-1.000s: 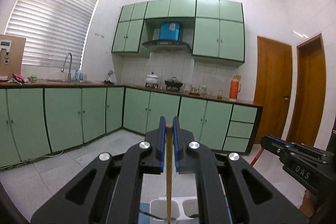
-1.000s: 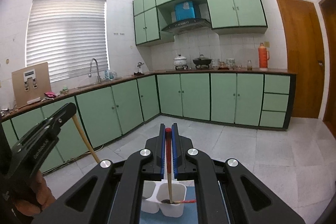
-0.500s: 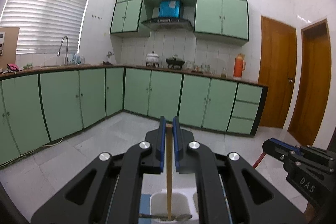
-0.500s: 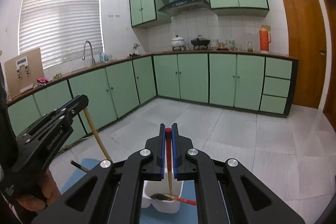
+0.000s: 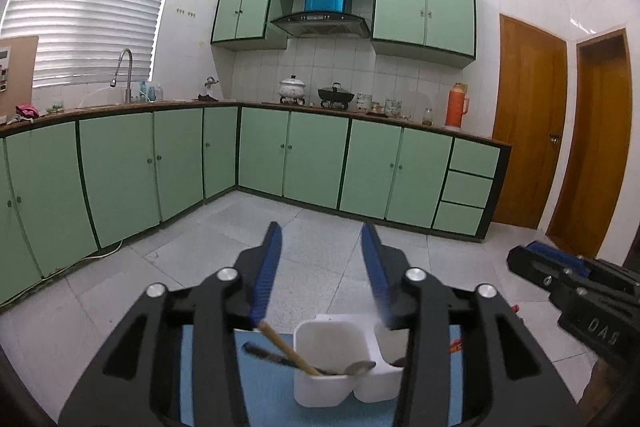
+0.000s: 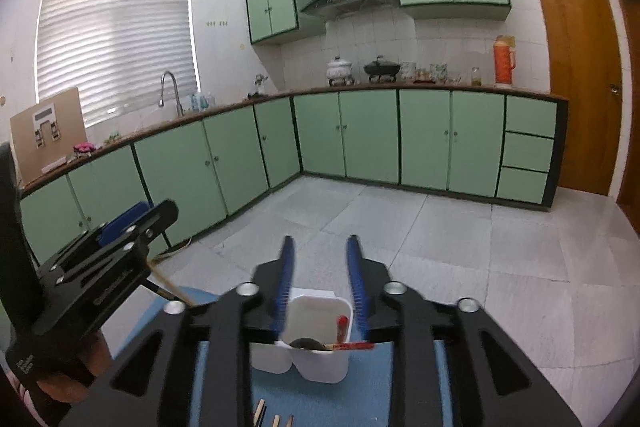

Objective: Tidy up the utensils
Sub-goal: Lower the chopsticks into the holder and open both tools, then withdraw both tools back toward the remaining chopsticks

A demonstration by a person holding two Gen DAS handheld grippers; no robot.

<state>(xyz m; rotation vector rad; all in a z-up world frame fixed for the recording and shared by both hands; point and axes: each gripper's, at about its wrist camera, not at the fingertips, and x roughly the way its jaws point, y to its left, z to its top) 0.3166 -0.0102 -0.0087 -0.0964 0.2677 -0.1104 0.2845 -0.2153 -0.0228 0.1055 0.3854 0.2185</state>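
A white two-cup utensil holder stands on a blue mat. My left gripper is open above it; a wooden chopstick leans in the left cup beside a metal spoon and a dark-handled utensil. My right gripper is open above the holder; a red-tipped chopstick stands in the right cup and another red one lies across its rim. The left gripper shows at the left of the right wrist view.
More wooden chopstick ends lie on the mat near the bottom edge. Green floor cabinets line the far walls across a grey tiled floor. Wooden doors stand at the right.
Both grippers have opened and let go of their chopsticks, which now rest in the holder's cups. Both grippers have tilted down towards the holder.
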